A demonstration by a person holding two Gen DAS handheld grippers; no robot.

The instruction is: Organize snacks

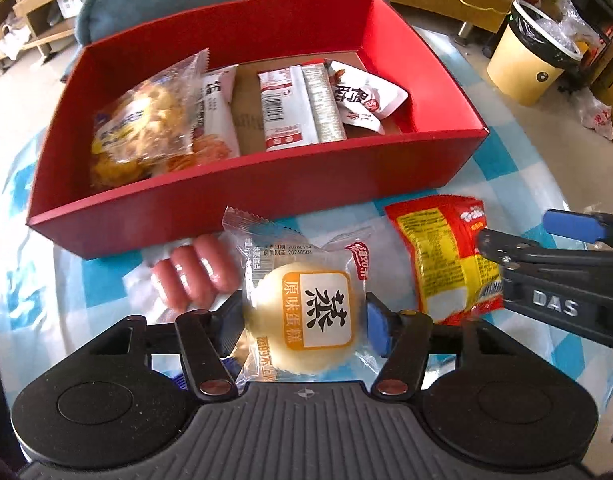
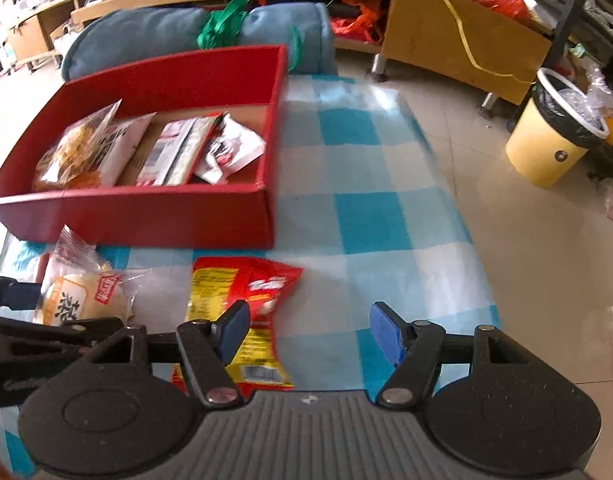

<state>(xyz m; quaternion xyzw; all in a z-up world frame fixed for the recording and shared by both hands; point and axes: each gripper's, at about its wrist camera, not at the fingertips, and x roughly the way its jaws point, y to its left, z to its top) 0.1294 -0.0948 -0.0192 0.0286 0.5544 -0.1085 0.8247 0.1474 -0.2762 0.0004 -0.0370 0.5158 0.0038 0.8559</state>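
The cake packet is clear, glossy plastic film with crimped ends. Beside it, the red-and-yellow snack bag looks like shiny foil. The red box near the table's far edge is smooth matt card, probably. The checked tablecloth shines like wipeable plastic. The gripper pads look like ribbed rubber.

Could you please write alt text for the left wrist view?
The left gripper is closed on a wrapped steamed cake lying on a blue checked cloth, before an open red box holding several snack packets.
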